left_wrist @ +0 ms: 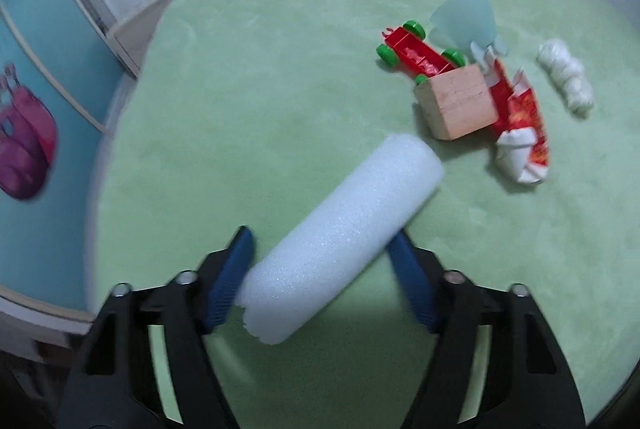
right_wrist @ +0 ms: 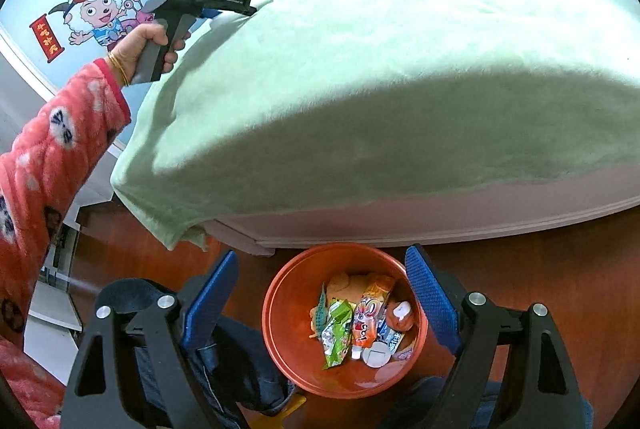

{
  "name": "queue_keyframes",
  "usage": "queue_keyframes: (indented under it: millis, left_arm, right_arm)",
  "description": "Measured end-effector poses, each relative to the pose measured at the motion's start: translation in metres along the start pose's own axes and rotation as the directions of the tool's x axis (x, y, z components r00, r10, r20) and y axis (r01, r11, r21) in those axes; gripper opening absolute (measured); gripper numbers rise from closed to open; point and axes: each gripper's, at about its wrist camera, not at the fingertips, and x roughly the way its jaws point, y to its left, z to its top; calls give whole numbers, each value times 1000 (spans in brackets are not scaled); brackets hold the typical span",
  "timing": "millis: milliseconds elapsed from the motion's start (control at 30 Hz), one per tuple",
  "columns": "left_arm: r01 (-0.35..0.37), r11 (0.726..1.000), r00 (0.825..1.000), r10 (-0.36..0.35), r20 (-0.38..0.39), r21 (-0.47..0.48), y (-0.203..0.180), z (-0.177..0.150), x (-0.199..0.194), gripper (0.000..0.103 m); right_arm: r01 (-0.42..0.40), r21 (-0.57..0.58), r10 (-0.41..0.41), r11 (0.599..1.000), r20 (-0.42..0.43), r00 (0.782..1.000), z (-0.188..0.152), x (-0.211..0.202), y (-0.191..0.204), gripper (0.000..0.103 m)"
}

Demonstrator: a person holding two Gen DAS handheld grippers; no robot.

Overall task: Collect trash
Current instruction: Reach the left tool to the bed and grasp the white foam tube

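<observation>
Your left gripper [left_wrist: 320, 269] had its fingers [left_wrist: 228, 281] pinched on the near end of the foam roll [left_wrist: 340, 229], which lay slantwise on the green bed [left_wrist: 280, 49]; the roll's far end pointed toward the other litter. The pads flanked the roll at its sides, a sound hold for a light, soft cylinder, though the foam will probably give under pressure.

Beyond it lay a wooden block [left_wrist: 456, 101] touching a toy car [left_wrist: 416, 53], a red wrapper [left_wrist: 520, 125] just beside the block, a pale bag [left_wrist: 464, 17] and a white wad [left_wrist: 566, 75] apart to the right. I judge the block and car are not trash.

Your right gripper [right_wrist: 320, 305] hung over the orange bin [right_wrist: 288, 333] on the floor by the bed, fingers [right_wrist: 208, 301] spread and empty. The bin held several snack wrappers [right_wrist: 352, 317] and a white round lid.
</observation>
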Motion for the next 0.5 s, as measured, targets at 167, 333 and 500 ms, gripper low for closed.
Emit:
queue_keyframes:
  millis: [167, 333, 500]
  left_arm:
    - [38, 996, 999, -35, 36, -83, 8, -14, -14, 41]
    - [39, 990, 994, -24, 109, -134, 8, -40, -45, 30]
    - [42, 987, 983, -12, 185, -156, 4, -90, -93, 29]
  right_arm:
    - [-15, -24, 15, 1000, 20, 1000, 8, -5, 10, 83]
    - [-51, -85, 57, 995, 69, 996, 33, -18, 21, 83]
    - [-75, -149, 97, 986, 147, 984, 92, -21, 29, 86]
